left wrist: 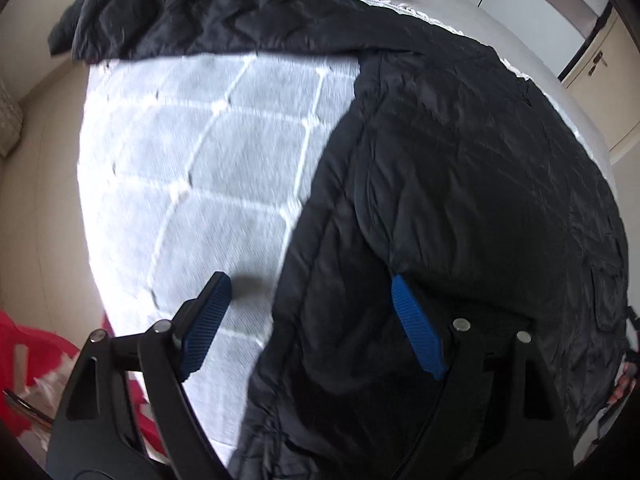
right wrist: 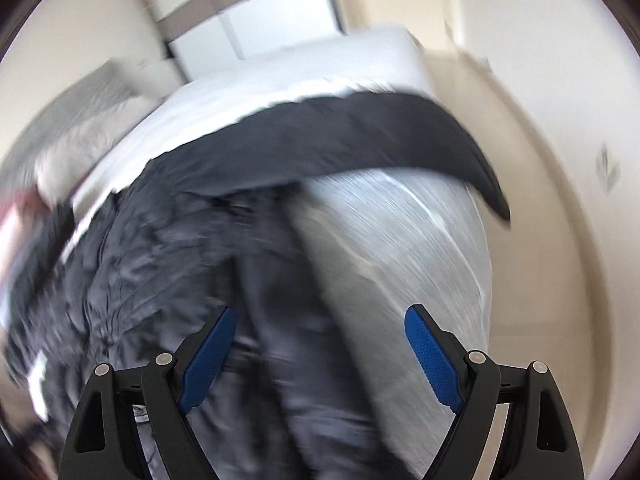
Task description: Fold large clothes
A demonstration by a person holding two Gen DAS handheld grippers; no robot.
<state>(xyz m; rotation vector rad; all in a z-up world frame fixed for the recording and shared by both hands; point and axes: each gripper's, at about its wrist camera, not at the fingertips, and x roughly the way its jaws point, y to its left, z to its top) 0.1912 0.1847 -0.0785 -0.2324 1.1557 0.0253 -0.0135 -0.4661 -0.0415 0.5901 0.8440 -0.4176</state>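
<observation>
Left wrist view: the left tool [left wrist: 308,286] hangs with jaws wide apart, holding nothing, over the black jacket [left wrist: 460,184] spread on the quilted bed [left wrist: 192,152]. Right tool [right wrist: 318,318] is equally spread and empty, above the blurred jacket [right wrist: 168,248].

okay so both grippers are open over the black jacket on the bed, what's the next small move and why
Probably lower the left gripper and close it on the near edge of the black jacket. Its jaws are wide open, holding nothing, and straddle the line where the jacket meets the white mattress. The right gripper is open too, but its view is blurred, so let it settle first.
</observation>
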